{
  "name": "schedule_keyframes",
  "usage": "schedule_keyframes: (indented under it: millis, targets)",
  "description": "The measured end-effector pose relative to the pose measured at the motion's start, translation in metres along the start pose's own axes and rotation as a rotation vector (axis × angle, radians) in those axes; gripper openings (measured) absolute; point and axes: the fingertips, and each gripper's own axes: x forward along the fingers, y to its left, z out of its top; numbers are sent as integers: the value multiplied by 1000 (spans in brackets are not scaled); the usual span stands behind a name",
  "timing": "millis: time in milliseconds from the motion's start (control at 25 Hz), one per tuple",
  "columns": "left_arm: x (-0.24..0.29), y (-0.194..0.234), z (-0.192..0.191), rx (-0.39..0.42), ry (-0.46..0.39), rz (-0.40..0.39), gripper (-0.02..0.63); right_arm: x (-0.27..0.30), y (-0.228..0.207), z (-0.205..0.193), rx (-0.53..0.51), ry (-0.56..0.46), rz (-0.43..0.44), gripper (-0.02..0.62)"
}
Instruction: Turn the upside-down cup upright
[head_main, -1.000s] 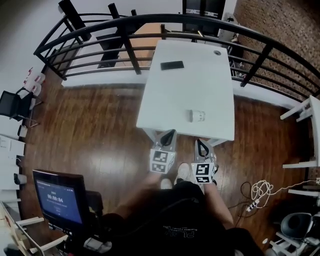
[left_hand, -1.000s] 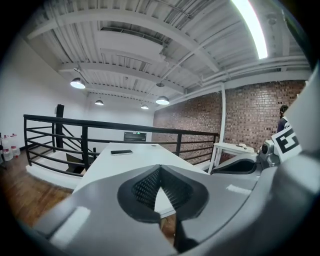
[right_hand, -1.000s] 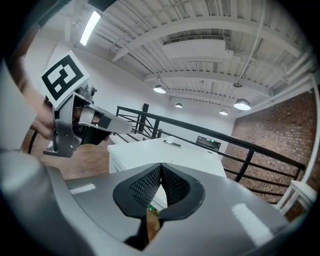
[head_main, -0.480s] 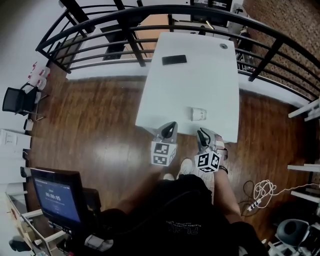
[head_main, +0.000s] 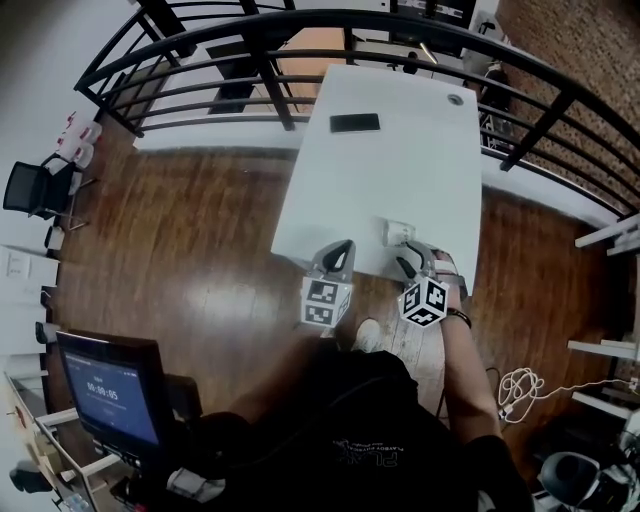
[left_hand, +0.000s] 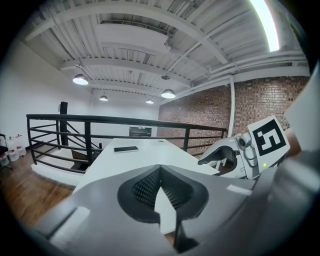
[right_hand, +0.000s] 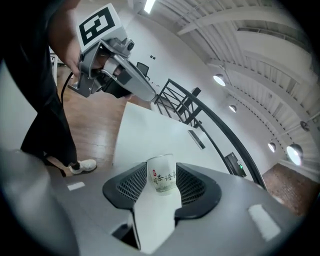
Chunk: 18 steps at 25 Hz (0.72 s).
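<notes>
Head view looks steeply down; both gripper views look low across the same table (head_main: 400, 170).

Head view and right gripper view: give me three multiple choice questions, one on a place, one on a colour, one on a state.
1. Where is the cup?
A. On the table, by its near edge, just ahead of the right gripper.
B. On the floor.
C. On a chair.

2. What colour is the table top?
A. Black.
B. White.
C. Brown.

3. How do the right gripper's jaws stand?
A. Shut on the cup.
B. Shut on nothing.
C. Apart.

1 A: the head view shows it there.
2 B: it is plain white.
3 C: they have just been opening; the cup shows in their gap, unpressed.
</notes>
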Motion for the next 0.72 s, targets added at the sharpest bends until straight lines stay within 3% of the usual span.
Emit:
schedule_keyframes:
  millis: [280, 720]
  targets:
    - [15, 31, 13, -30, -29, -1, -3, 34, 6, -13, -85, 138, 110, 240]
    - [13, 60, 2, -83, -8, -2, -3, 66, 4, -6, -113, 219, 127, 281]
